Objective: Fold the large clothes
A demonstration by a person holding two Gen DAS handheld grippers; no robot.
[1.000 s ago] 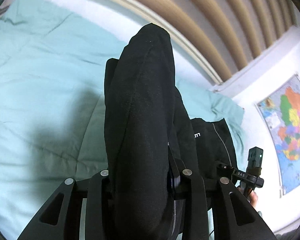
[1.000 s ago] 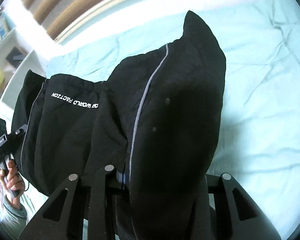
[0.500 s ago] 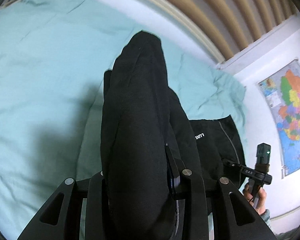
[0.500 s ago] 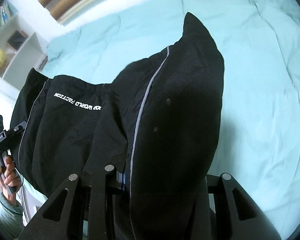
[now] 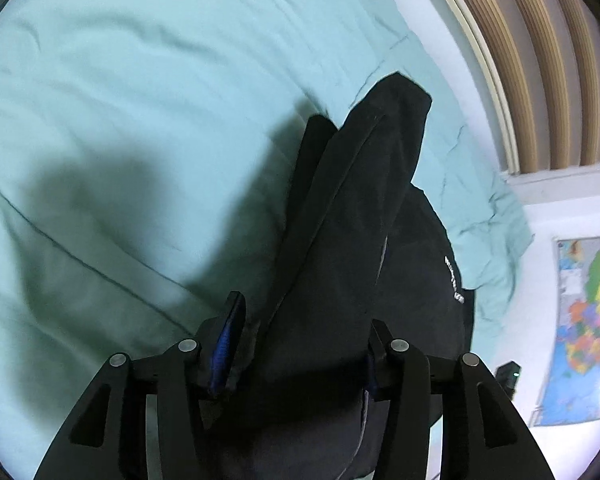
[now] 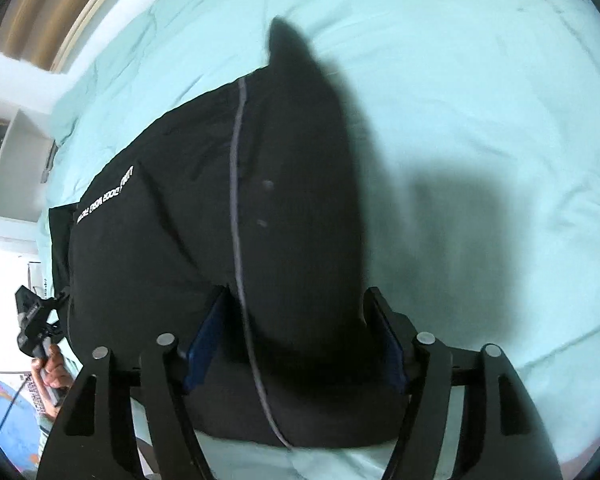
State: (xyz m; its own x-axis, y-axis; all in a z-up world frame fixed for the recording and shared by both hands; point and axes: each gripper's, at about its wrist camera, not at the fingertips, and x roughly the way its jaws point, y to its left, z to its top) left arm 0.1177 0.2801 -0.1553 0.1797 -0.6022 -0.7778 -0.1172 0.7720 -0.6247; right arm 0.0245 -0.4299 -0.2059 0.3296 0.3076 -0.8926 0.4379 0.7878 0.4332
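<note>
A black garment [image 5: 360, 220] with white lettering [image 5: 454, 280] lies bunched on the pale teal bedsheet [image 5: 140, 100]. One fold of it runs up between the jaws of my left gripper [image 5: 306, 312]. Those jaws are opening, and the blue left pad [image 5: 226, 340] stands off the cloth. In the right wrist view the same garment [image 6: 292, 200], with grey piping [image 6: 234, 184], sits between the jaws of my right gripper [image 6: 296, 292]. They are opening too, with both blue pads showing. A hand [image 6: 50, 368] holds the left gripper at the far left.
The teal sheet [image 6: 480, 100] stretches wide around the garment. A slatted wooden panel [image 5: 540, 60] and a coloured wall map [image 5: 588, 320] stand past the bed's edge. White shelves [image 6: 12, 160] are at the left in the right wrist view.
Both grippers have come down toward the bed and rolled. Their jaws, shut on the black cloth before, have spread apart, and the garment has settled lower onto the sheet.
</note>
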